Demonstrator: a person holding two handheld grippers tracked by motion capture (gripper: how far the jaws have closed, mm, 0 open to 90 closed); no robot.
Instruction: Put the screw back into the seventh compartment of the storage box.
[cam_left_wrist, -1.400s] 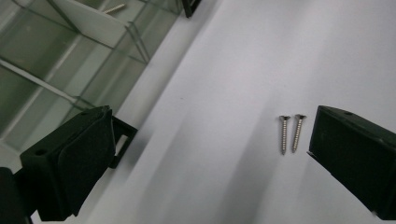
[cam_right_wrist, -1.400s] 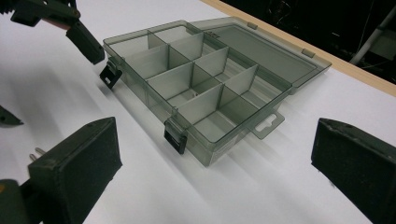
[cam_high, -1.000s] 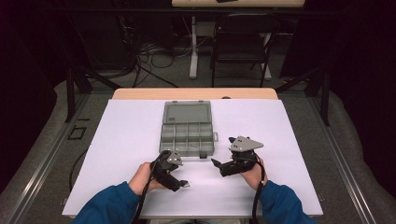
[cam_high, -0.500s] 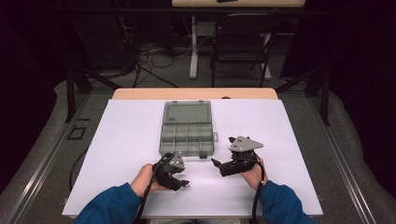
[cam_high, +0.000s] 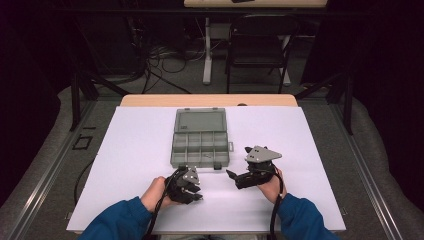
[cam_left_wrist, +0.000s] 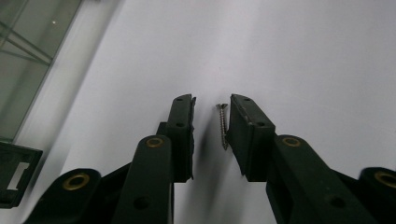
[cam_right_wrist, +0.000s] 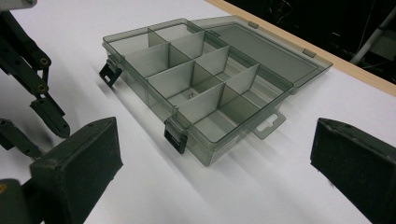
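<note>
Two grippers rested low over the white table (cam_high: 130, 150). At left, the left gripper (cam_left_wrist: 211, 109) had just been closing its jaws around a small screw (cam_left_wrist: 223, 126) lying between them, pads not yet pressing. Ahead stood the open compartment box (cam_high: 200, 147). At right, the right gripper (cam_right_wrist: 212, 154) gaped wide, empty.

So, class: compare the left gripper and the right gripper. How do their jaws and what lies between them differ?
The left gripper has narrow jaws that have just been closing, while the right gripper stands wide open. A screw lies between the left gripper's jaws, beside one pad; the right gripper's jaws are empty, aimed at the open organiser box. Both have black jaws above the white table.
</note>
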